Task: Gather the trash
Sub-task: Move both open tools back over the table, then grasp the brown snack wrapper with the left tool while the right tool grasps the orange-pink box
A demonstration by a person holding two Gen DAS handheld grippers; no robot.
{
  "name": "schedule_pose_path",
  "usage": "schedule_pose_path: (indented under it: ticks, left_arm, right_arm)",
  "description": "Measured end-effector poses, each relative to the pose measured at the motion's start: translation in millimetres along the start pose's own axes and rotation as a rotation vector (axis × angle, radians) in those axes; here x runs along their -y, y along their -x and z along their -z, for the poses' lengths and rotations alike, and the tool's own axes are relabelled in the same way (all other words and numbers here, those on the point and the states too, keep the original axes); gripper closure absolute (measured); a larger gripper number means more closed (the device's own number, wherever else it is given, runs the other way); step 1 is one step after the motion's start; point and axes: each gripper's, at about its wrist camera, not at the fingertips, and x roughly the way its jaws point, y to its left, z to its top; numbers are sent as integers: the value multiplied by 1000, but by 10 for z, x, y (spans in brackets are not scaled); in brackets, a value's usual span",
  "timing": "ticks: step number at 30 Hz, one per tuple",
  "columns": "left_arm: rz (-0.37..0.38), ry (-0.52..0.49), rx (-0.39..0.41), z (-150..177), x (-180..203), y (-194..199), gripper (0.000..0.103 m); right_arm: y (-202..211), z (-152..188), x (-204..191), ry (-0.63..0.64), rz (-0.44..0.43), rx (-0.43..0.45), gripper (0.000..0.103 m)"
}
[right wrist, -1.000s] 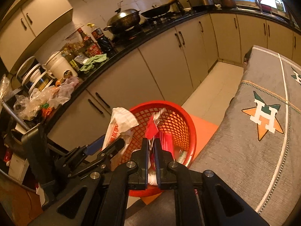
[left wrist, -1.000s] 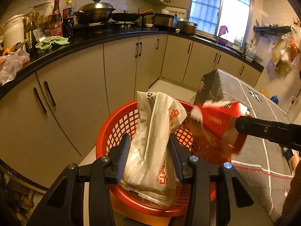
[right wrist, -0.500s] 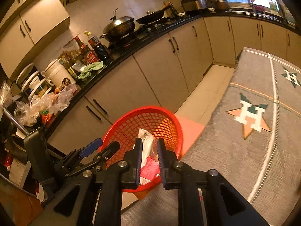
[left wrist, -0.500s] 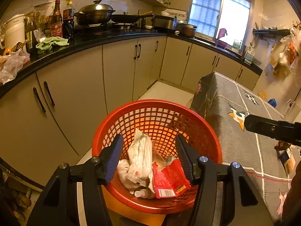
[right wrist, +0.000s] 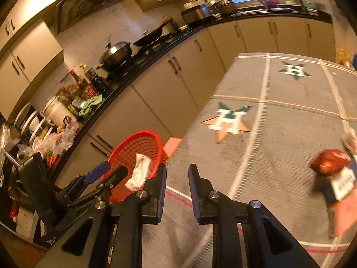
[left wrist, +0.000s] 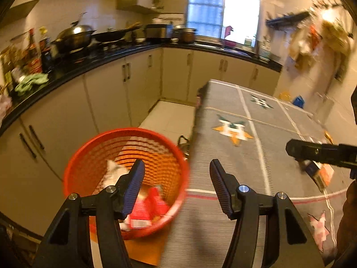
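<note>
A red mesh basket [left wrist: 93, 156] stands beside the table [left wrist: 234, 167] and holds a white wrapper [left wrist: 112, 167] and a red packet [left wrist: 154, 203]. It also shows in the right wrist view [right wrist: 142, 140]. My left gripper [left wrist: 176, 169] is open and empty, over the basket's right rim and the table edge. My right gripper [right wrist: 177, 173] is open and empty above the grey tablecloth. More trash lies on the table to the right: a red shiny wrapper [right wrist: 330, 162], a dark blue packet with a white label [right wrist: 341, 183] and an orange packet [right wrist: 344, 214].
The grey cloth [right wrist: 279, 111] with star emblems covers the table. Beige cabinets [left wrist: 107, 102] under a black counter with pots and bottles run along the left and back. An orange stool [left wrist: 145, 245] sits under the basket. A pink scrap [left wrist: 319, 225] lies at the cloth's right.
Both grippers let go of their trash, which now lies in the basket. Both have swung right, away from the basket and over the table, jaws opened wider.
</note>
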Motion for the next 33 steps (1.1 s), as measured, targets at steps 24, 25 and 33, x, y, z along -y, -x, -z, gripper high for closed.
schedule_pose_path:
  ticks: [24,25,33]
  left_arm:
    - [244,-422,-89,-112,2376,-442,26]
    - [239,-433,-90,-104,2432,-465,26]
    - [210,-464,-132,-152,2728,-863,25]
  right_arm:
    - [1644,355,2293,-385,229,220,66]
    - [1640,364,2347,-398,228,220,66]
    - [1415,431,2635,-472,182,161,66]
